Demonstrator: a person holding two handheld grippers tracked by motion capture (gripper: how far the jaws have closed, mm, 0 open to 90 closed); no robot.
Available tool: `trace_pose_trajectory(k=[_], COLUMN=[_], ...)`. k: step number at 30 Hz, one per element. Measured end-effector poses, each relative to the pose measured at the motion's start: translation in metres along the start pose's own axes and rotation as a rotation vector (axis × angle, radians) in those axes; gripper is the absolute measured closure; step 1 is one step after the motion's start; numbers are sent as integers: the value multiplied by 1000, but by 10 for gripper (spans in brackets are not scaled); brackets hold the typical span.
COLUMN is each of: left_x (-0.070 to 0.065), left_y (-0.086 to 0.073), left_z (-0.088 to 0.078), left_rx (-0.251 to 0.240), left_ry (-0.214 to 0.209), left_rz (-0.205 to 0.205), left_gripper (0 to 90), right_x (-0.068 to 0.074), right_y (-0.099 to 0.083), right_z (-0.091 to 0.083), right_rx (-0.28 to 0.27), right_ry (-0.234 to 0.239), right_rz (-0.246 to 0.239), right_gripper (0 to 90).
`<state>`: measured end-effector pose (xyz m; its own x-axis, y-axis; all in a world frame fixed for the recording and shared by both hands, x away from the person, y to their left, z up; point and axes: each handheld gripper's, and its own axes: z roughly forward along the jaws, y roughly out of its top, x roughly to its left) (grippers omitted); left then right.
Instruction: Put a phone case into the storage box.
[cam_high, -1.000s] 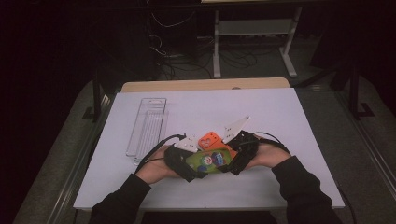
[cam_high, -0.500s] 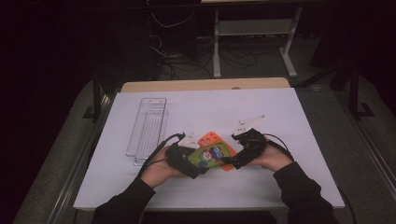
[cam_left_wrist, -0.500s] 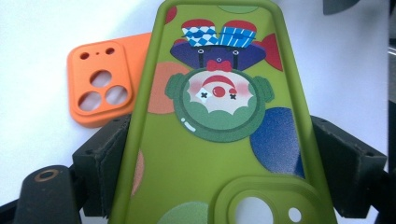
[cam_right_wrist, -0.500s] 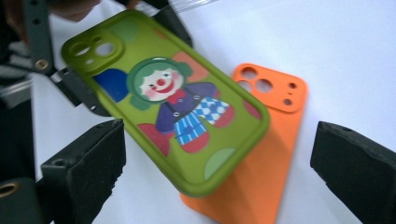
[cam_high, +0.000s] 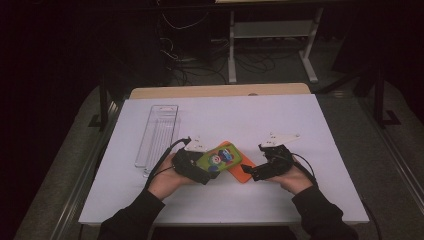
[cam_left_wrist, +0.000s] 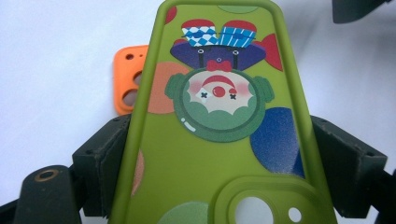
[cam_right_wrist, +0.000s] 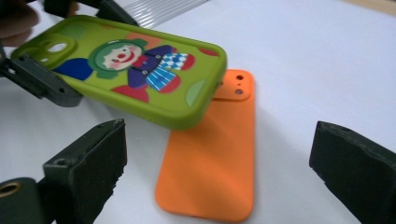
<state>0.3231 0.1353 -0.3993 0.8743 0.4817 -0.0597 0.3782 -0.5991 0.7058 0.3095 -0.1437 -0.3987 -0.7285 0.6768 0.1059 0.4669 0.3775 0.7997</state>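
Left gripper (cam_high: 207, 170) was clamped on the green clown phone case (cam_high: 219, 158) across its long edges near the camera cutout, holding it tilted above the white table (cam_high: 310, 125). Orange phone case (cam_high: 240, 167) lay flat on the table, partly under the green one's right end. Right gripper (cam_high: 248, 171) sat just right of the orange case, jaws wide apart, gripping nothing. Clear plastic tray (cam_high: 156, 132) lay far left.

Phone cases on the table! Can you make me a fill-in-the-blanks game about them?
1. The left gripper is shut on the ____ phone case, which has a clown on it.
2. The orange phone case lies flat on the ____ table.
3. The right gripper has its jaws ____, with nothing held between them.
4. The clear tray lies nearer the ____ gripper.

Missing words: green, white, open, left
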Motion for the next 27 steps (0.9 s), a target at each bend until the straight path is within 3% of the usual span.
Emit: trace_pose_trajectory(k=[4, 11, 27], left_x=[3, 4, 4], left_y=[0, -1, -1], left_z=[-2, -4, -4], left_rx=[-5, -4, -8], left_ry=[34, 54, 53], left_rz=[-35, -52, -42], left_gripper=[148, 148, 148], right_x=[2, 2, 12], right_y=[-3, -4, -7], right_z=[0, 6, 13], right_rx=[-33, -58, -55], right_ry=[-21, -36, -149], right_rz=[23, 29, -123], right_gripper=[35, 36, 27])
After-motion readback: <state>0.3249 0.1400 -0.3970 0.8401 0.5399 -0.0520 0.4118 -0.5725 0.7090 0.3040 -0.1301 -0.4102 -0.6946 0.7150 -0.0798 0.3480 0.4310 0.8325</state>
